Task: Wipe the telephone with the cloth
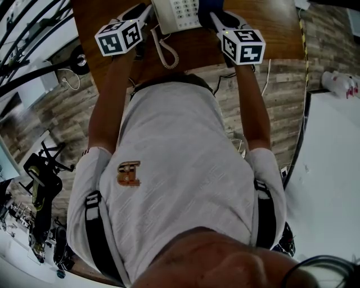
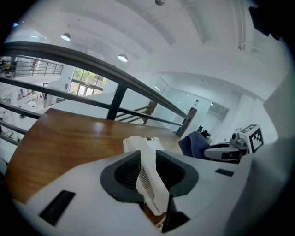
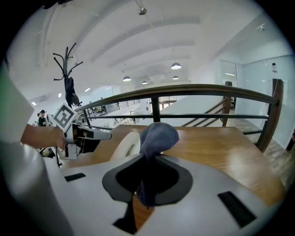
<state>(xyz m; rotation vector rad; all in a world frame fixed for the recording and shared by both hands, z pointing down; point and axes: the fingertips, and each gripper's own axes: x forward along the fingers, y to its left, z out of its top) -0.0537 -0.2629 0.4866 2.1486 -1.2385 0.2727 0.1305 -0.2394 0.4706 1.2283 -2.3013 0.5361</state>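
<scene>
The white telephone [image 1: 177, 14] sits on the brown table [image 1: 275, 28], its coiled cord [image 1: 167, 53] hanging toward the person. In the left gripper view the handset [image 2: 150, 184] lies lengthwise between the dark pads of my left gripper [image 2: 148, 159], whose jaws stand wide around it; I see no firm pinch. My right gripper [image 3: 150, 173] is shut on the blue cloth [image 3: 156, 136], which bunches up above the jaws just right of the telephone [image 3: 126, 145]. From above, the left gripper [image 1: 142, 12] and right gripper [image 1: 216, 18] flank the telephone.
A dark railing [image 2: 115, 73] runs beyond the table's far edge. A white surface [image 1: 332, 169] stands to the person's right, and a coat rack [image 3: 69, 69] stands far off. The cloth [image 2: 196, 144] and right gripper [image 2: 226, 152] show to the right in the left gripper view.
</scene>
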